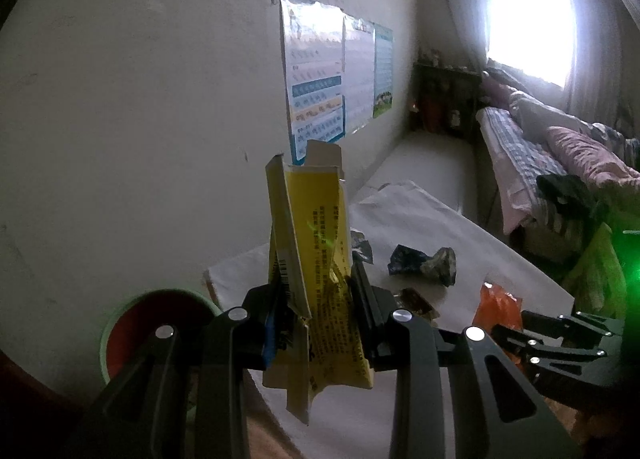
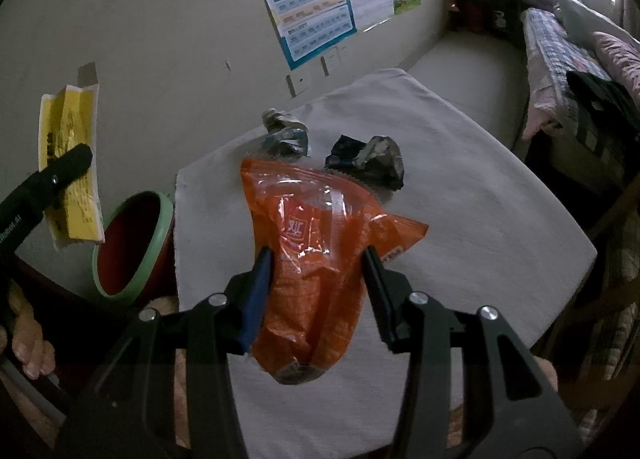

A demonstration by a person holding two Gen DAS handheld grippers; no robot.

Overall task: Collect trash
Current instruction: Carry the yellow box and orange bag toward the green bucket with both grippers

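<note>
My left gripper is shut on a flattened yellow carton and holds it upright in the air; the carton also shows in the right wrist view. My right gripper is shut on an orange plastic snack bag, held over the white-covered table. The bag also shows in the left wrist view. A red bin with a green rim stands left of the table, below the carton. A crumpled dark blue wrapper and a crumpled silver wrapper lie on the table.
The white wall with posters is close behind the table. A bed with bedding stands to the right under a bright window. A small brown wrapper lies on the table near my left gripper.
</note>
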